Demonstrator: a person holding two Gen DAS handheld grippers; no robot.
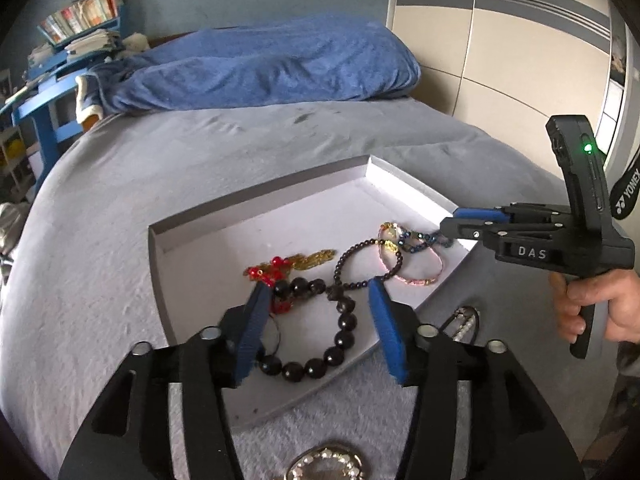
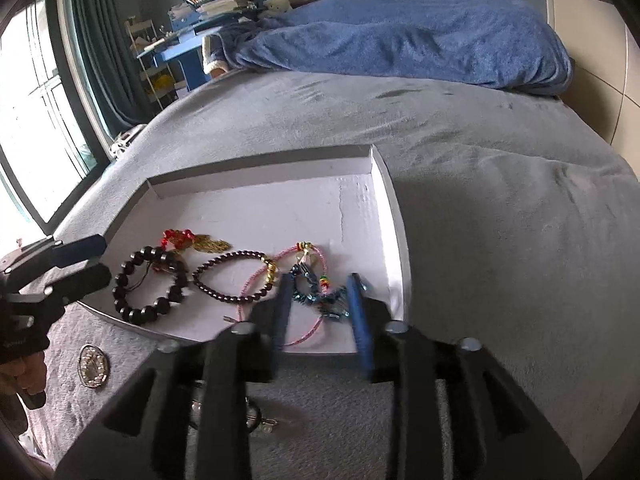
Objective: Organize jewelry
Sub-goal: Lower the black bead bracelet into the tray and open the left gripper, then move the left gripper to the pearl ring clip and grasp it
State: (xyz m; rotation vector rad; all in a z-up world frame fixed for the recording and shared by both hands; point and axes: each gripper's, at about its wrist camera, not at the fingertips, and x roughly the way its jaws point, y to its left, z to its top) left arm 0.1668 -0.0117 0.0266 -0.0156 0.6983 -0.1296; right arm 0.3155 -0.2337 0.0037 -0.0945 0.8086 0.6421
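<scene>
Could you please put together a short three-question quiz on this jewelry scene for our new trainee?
1. True or false: the large black bead bracelet lies inside the white tray.
2. Which claw is over the blue bead bracelet: A) left claw, B) right claw?
3. Fill in: the round rhinestone piece lies on the ____, outside the tray.

Key: 1. True. 2. B; its jaws stand open on either side of the blue beads. 3. Grey bedspread.

Blue blanket [image 1: 272,64] on grey bedspread [image 1: 168,160]; blue bookshelf [image 2: 200,20]; window [image 2: 36,92] with curtain [image 2: 104,40].
</scene>
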